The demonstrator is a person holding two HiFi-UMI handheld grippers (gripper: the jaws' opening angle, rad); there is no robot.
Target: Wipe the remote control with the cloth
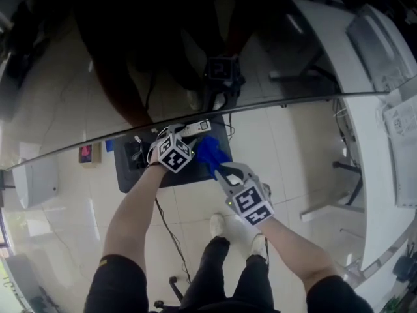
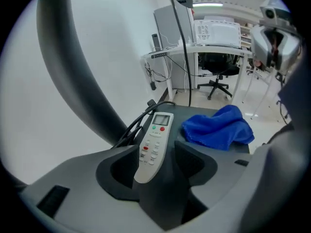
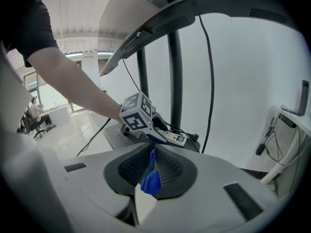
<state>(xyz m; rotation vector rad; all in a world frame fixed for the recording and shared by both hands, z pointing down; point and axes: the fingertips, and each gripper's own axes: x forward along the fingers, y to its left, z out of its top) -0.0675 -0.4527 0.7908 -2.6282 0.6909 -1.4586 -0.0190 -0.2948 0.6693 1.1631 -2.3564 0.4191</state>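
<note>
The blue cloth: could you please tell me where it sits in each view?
Head view: blue cloth, centre, on the dark table.
Left gripper view: blue cloth, right of centre.
Right gripper view: blue cloth, low centre, between the fingers.
Shared landmark: white remote control.

This looks like an office or lab workroom. A black swivel office chair [image 2: 217, 76] sits under a long white desk [image 2: 204, 46] at one o'clock in the left gripper view. In the head view, a curved white desk [image 1: 371, 175] lines three o'clock above glossy pale floor tiles [image 1: 58, 109].
</note>
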